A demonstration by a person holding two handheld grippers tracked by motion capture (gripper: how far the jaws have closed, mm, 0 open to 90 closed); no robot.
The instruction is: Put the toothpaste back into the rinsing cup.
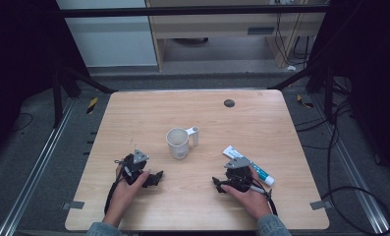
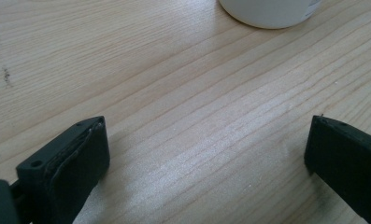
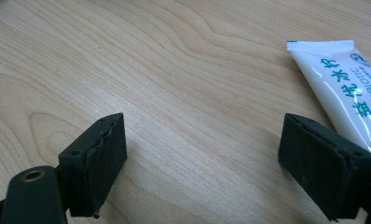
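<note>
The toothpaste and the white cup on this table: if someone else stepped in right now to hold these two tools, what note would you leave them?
Left gripper: open, holding nothing, resting low on the table, aimed toward the white cup.
Right gripper: open, holding nothing; the toothpaste tube lies just beside its right-hand finger, not between the fingers.
The cup stands upright mid-table, handle toward the far right. The tube lies flat on the table to the right of the cup, apart from it.
Done: nothing yet, by the look of it.
Left: probably grasp the tube with the right gripper; what follows with the cup is unclear.
</note>
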